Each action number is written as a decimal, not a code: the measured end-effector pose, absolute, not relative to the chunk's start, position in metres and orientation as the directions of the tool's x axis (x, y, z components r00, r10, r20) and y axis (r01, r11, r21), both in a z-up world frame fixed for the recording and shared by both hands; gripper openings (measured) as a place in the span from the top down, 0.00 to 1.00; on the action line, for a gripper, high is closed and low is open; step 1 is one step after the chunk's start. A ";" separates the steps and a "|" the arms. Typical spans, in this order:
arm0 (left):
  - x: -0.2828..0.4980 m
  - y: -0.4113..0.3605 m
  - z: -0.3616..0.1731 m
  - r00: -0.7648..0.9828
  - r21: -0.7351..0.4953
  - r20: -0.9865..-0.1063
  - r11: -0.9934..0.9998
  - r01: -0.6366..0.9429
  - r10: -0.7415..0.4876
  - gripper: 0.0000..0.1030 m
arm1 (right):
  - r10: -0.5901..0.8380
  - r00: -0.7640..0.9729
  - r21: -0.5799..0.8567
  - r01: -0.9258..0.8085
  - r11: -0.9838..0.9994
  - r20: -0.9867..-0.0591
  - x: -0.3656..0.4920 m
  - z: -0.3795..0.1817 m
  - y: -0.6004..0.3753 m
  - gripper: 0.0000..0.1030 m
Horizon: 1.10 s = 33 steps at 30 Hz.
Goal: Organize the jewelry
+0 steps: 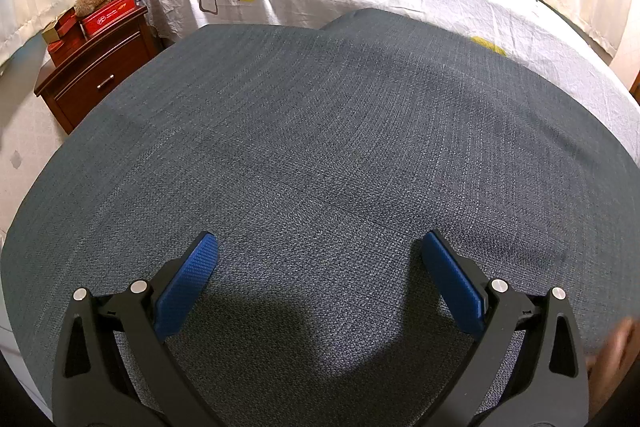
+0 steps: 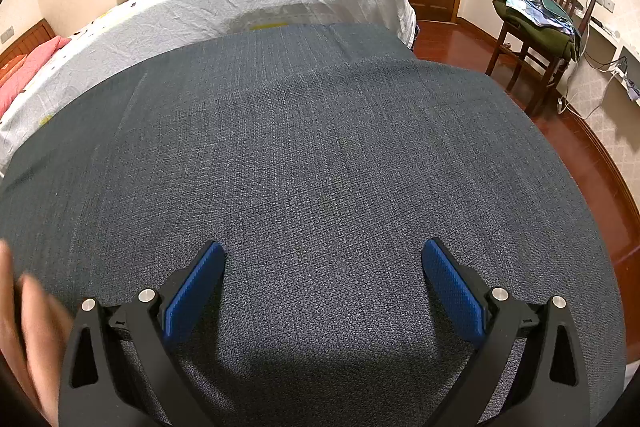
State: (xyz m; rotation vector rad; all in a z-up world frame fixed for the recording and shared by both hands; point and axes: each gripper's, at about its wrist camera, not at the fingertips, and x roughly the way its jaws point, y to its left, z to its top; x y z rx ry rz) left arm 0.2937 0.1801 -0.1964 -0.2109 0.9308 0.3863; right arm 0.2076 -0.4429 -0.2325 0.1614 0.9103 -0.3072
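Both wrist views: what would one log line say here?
left tool: open, empty | right tool: open, empty | dark grey woven cloth: bare | jewelry: none visible | blurred hand: at edge

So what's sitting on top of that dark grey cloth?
Nothing that shows: the dark grey cloth lies bare in both views, with no jewelry in sight. The strip nearest the cameras is hidden behind the open left gripper and right gripper.

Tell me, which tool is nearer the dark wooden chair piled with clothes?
Right. The right tool hovers open over the grey-blue woven cloth, with the chair off to its right. The left tool faces the red-brown nightstand; no chair shows in its view.
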 end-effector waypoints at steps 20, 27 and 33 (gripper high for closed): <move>0.294 0.180 -0.196 0.536 -0.011 -0.812 0.911 -0.411 0.232 0.04 | -0.193 0.573 0.008 0.329 0.944 -0.796 0.208 -0.232 -0.443 0.06; 0.294 0.181 -0.197 0.536 -0.011 -0.812 0.911 -0.411 0.232 0.04 | -0.192 0.573 0.009 0.329 0.944 -0.796 0.210 -0.233 -0.444 0.06; 0.293 0.180 -0.197 0.537 -0.012 -0.811 0.911 -0.411 0.231 0.04 | -0.190 0.575 0.011 0.328 0.945 -0.795 0.209 -0.233 -0.444 0.06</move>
